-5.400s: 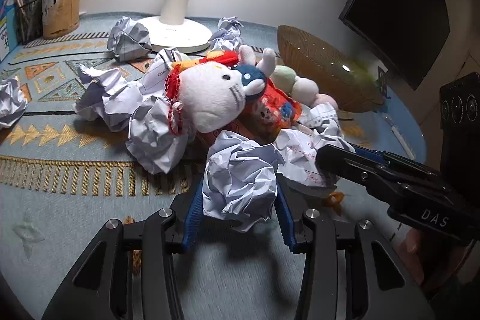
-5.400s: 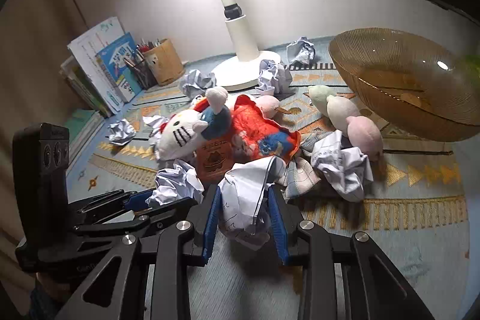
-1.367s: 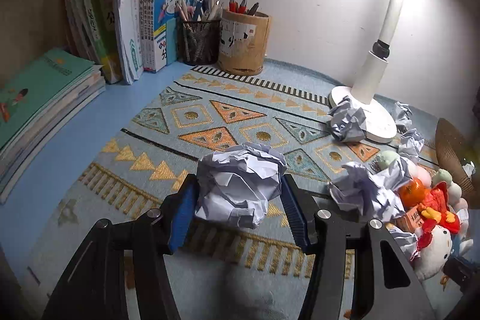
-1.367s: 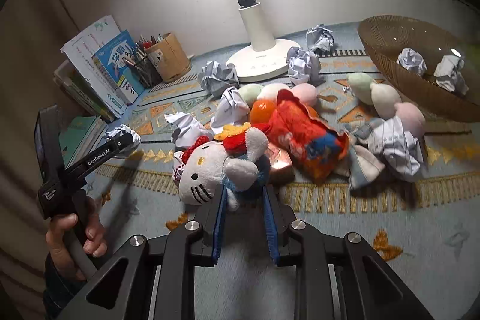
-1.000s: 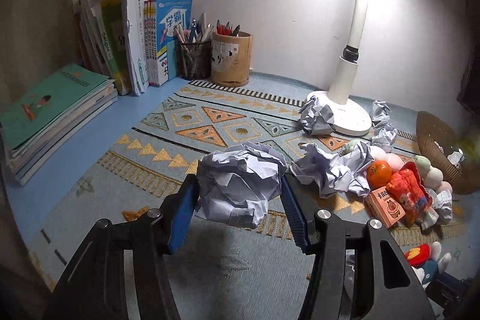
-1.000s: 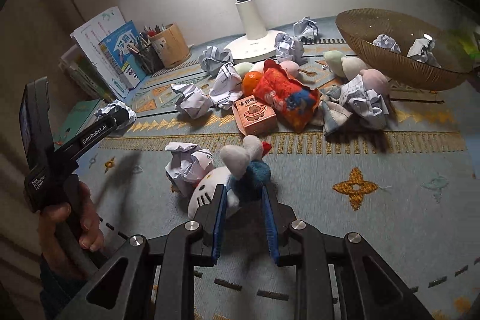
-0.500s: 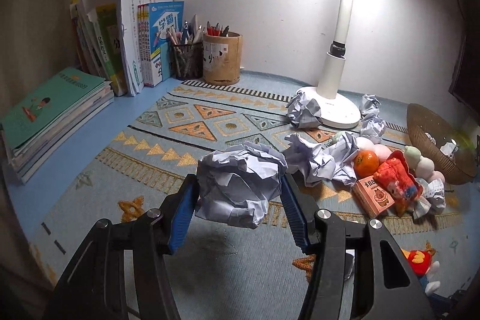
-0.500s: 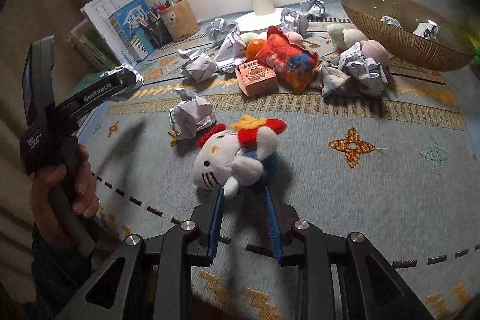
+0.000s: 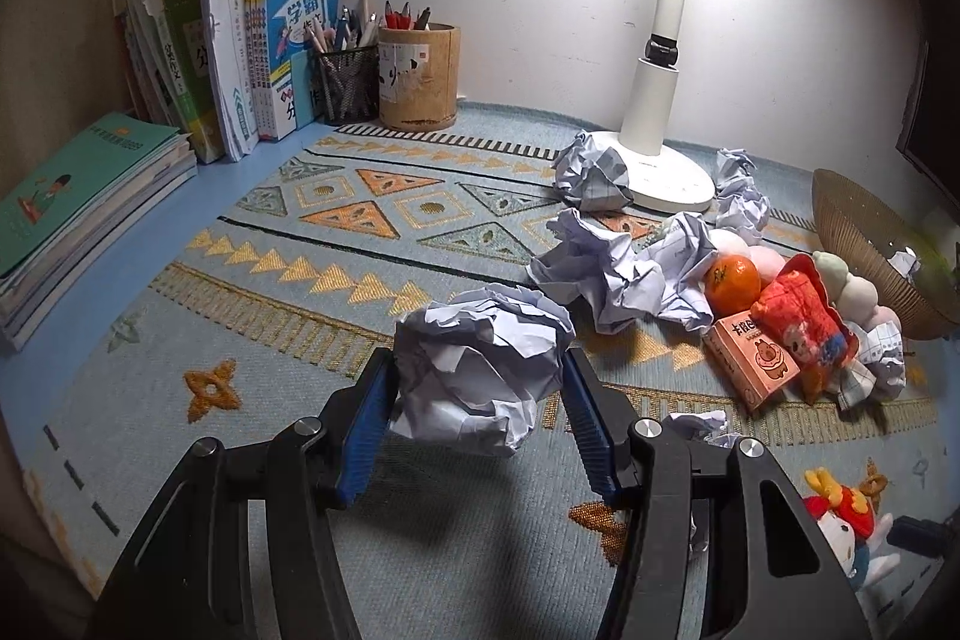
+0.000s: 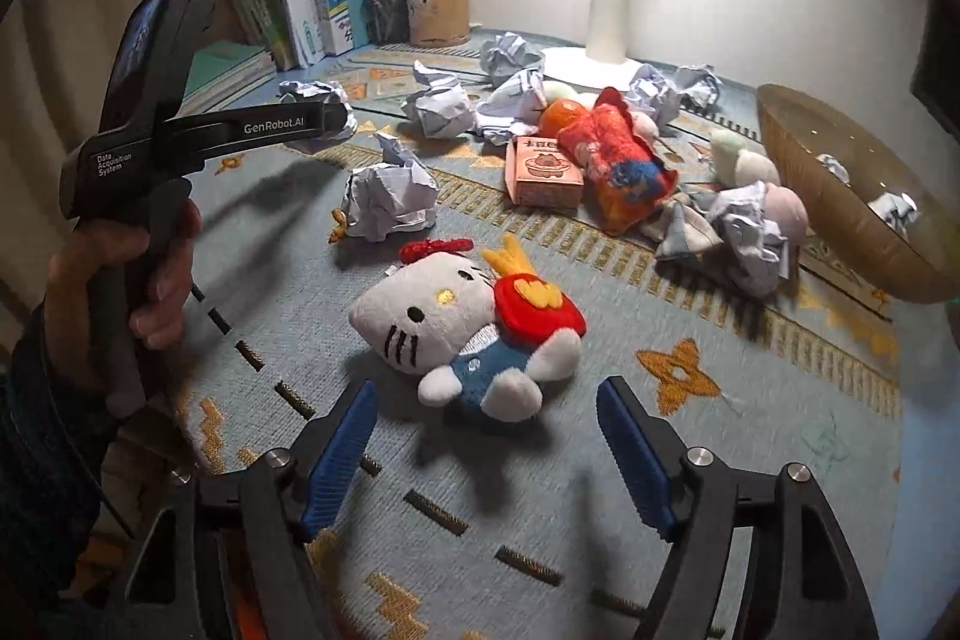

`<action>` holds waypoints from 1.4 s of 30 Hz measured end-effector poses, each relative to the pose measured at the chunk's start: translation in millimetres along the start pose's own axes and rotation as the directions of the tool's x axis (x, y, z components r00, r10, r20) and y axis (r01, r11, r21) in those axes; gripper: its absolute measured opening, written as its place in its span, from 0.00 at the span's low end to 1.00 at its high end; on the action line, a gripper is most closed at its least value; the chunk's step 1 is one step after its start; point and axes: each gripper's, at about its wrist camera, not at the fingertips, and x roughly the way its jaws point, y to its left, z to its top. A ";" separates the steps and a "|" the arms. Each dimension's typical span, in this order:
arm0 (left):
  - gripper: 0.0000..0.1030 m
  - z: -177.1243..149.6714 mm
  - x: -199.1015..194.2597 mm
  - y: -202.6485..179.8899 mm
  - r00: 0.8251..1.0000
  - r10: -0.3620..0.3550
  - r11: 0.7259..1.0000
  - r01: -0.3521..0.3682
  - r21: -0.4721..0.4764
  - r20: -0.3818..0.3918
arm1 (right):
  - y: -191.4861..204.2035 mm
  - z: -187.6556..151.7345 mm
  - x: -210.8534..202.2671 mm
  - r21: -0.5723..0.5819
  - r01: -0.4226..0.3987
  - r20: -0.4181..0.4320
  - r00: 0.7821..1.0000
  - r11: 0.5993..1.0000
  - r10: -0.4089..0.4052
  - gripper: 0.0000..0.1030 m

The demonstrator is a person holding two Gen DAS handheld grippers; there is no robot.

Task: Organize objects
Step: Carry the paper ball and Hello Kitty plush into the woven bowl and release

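Note:
A crumpled white paper ball (image 9: pixel 480 364) is pinched between the blue pads of my left gripper (image 9: pixel 477 376), held above the patterned mat. In the right wrist view the left gripper (image 10: pixel 336 118) shows at the left in a person's hand (image 10: pixel 150 274). A white cat plush (image 10: pixel 456 316) with a red bow and blue overalls lies on the mat just ahead of my right gripper (image 10: pixel 483 388). The right jaws are opening wide and their pads do not touch the plush; only its legs lie between the fingertips. The plush (image 9: pixel 840 520) also shows at the left wrist view's lower right.
A wicker bowl (image 10: pixel 840 196) holding paper balls stands at the right. Beside it lies a pile: an orange (image 9: pixel 732 274), a pink box (image 9: pixel 753 358), a red plush (image 9: pixel 801 322) and several paper balls. A lamp base (image 9: pixel 660 172), pen cups (image 9: pixel 420 76) and books (image 9: pixel 240 40) line the back.
My right gripper has opened and let go of the cat plush, which now lies face up on the mat. My left gripper has sunk a little, still holding its paper ball.

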 end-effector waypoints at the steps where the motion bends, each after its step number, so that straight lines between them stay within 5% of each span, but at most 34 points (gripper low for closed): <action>1: 0.51 -2.0 0.9 -0.3 1.000 -0.009 1.000 0.009 -0.001 -0.002 | -2.1 3.8 5.3 -0.006 -0.011 -0.006 1.000 1.000 0.011 0.74; 7: 0.51 -3.5 3.4 2.4 0.999 -0.031 0.999 0.031 -0.016 -0.018 | -2.1 25.9 26.4 -0.033 -0.109 -0.022 0.994 0.993 0.109 0.75; 10: 0.51 -3.8 5.4 3.7 0.999 -0.032 0.999 0.032 -0.025 -0.027 | 8.8 29.0 32.6 -0.043 -0.143 -0.046 0.989 0.989 0.141 0.66; 18: 0.51 -4.3 6.9 -1.2 0.999 -0.035 0.999 0.035 -0.006 -0.040 | 2.3 7.6 15.4 0.065 -0.102 0.016 0.995 0.993 0.102 0.54; 21: 0.51 4.3 -5.3 -11.1 0.996 -0.077 0.997 0.077 -0.007 -0.035 | -21.7 11.0 -15.9 0.137 -0.083 0.101 0.992 0.987 0.069 0.54; 26: 0.51 49.5 -40.9 -74.0 0.977 -0.209 0.974 0.205 0.095 0.040 | -94.0 35.1 -78.5 0.309 0.080 0.223 0.963 0.948 -0.154 0.54; 30: 0.51 88.0 -35.4 -143.7 0.923 -0.384 0.916 0.382 0.119 -0.013 | -174.4 51.9 -111.7 0.542 0.147 0.235 0.919 0.828 -0.317 0.55; 34: 0.51 106.0 -12.0 -213.4 0.892 -0.446 0.881 0.451 0.145 -0.069 | -234.8 61.4 -108.4 0.659 0.132 0.210 0.913 0.741 -0.349 0.55; 38: 0.52 109.4 12.2 -262.1 0.871 -0.477 0.857 0.490 0.157 -0.115 | -262.7 75.1 -92.2 0.674 0.138 0.191 0.917 0.726 -0.351 0.60; 39: 0.56 110.2 16.5 -271.7 0.872 -0.476 0.856 0.489 0.168 -0.109 | -268.2 77.4 -88.3 0.671 0.147 0.180 0.918 0.727 -0.352 0.68; 42: 0.85 112.2 26.5 -291.9 0.895 -0.434 0.869 0.446 0.215 -0.101 | -282.9 76.1 -81.5 0.670 0.179 0.152 0.917 0.720 -0.370 0.70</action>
